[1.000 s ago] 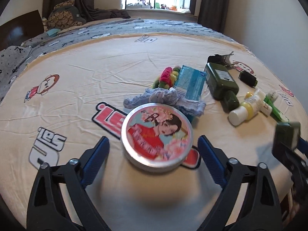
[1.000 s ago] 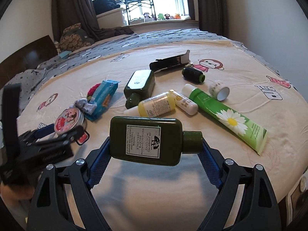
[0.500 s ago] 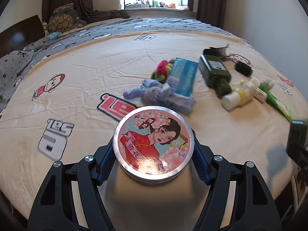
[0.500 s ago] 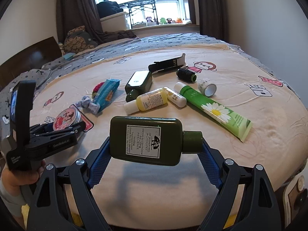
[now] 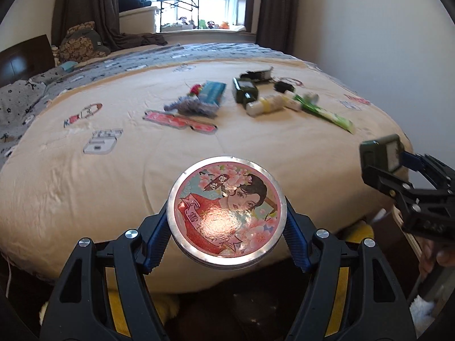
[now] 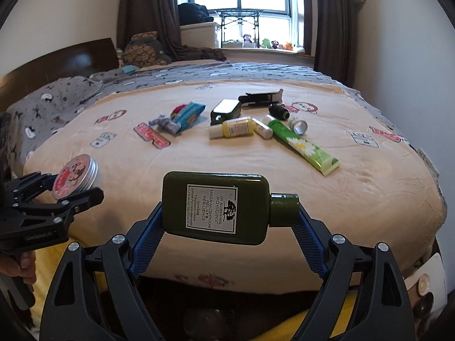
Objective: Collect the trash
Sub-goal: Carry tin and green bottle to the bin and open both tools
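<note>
My left gripper (image 5: pixel 226 223) is shut on a round metal tin (image 5: pixel 226 210) with a pink lady picture, held off the near edge of the bed; the tin also shows in the right wrist view (image 6: pixel 75 179). My right gripper (image 6: pixel 229 220) is shut on a dark green Origins bottle (image 6: pixel 216 207), held sideways past the bed's edge; the bottle also shows in the left wrist view (image 5: pixel 382 153). On the bed lie a second green bottle (image 6: pixel 226 109), a yellow bottle (image 6: pixel 234 128), a green daisy tube (image 6: pixel 303 145), a blue packet (image 6: pixel 187 113) and a scrunchie (image 6: pixel 165 122).
The beige bedspread (image 6: pixel 199 159) reaches a grey blanket (image 6: pixel 57 102) at the back. A black box (image 6: pixel 260 98), a black cap (image 6: pixel 278 110) and a tape roll (image 6: pixel 298 125) lie near the bottles. A white wall (image 6: pixel 398 42) stands right; something yellow (image 6: pixel 82 258) lies below.
My left gripper closed on the tin and lifted it off the bed. Both grippers have pulled back past the near edge, so the items on the bed look farther away.
</note>
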Motion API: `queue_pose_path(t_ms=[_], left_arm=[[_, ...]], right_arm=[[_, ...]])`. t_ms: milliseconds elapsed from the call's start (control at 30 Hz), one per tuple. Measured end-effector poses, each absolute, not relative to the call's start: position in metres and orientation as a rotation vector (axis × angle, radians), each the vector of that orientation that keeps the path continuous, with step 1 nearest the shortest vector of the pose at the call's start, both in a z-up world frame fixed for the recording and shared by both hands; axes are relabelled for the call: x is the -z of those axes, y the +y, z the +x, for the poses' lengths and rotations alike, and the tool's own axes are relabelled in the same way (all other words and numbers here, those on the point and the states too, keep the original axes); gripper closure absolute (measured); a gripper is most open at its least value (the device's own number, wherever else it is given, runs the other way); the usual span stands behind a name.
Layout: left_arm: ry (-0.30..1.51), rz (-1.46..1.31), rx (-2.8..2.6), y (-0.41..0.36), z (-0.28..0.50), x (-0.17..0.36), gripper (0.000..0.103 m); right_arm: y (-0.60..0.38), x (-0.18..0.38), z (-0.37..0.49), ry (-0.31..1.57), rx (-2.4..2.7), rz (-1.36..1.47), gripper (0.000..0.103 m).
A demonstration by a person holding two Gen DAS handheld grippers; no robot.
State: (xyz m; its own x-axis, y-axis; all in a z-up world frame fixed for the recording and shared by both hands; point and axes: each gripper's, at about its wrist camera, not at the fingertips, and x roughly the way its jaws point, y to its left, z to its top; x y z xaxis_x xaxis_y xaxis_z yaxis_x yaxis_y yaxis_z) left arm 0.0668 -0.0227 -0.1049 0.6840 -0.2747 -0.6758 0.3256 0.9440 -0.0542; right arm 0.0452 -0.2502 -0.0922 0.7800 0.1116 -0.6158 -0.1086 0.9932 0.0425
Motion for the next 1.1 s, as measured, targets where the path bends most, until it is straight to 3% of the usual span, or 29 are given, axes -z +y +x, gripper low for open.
queue_pose_path(t_ms=[233,733,1100], left_arm=[[0.838,0.074,0.43,-0.031,0.033,0.147,0.036],[1.215,0.123,0.514,-0.058,0.047,0.272,0.036],[1.289,0.135,0.528,-0.073,0.052,0.298,0.036]], right_arm=[[-0.253,0.126,0.026,0.753,-0.123,0.021,0.017],[-0.24,0.232,0.038,1.073,-0.155,0.103,0.017],[-0.242,0.262,0.041,1.162,-0.171,0.187,0.017]])
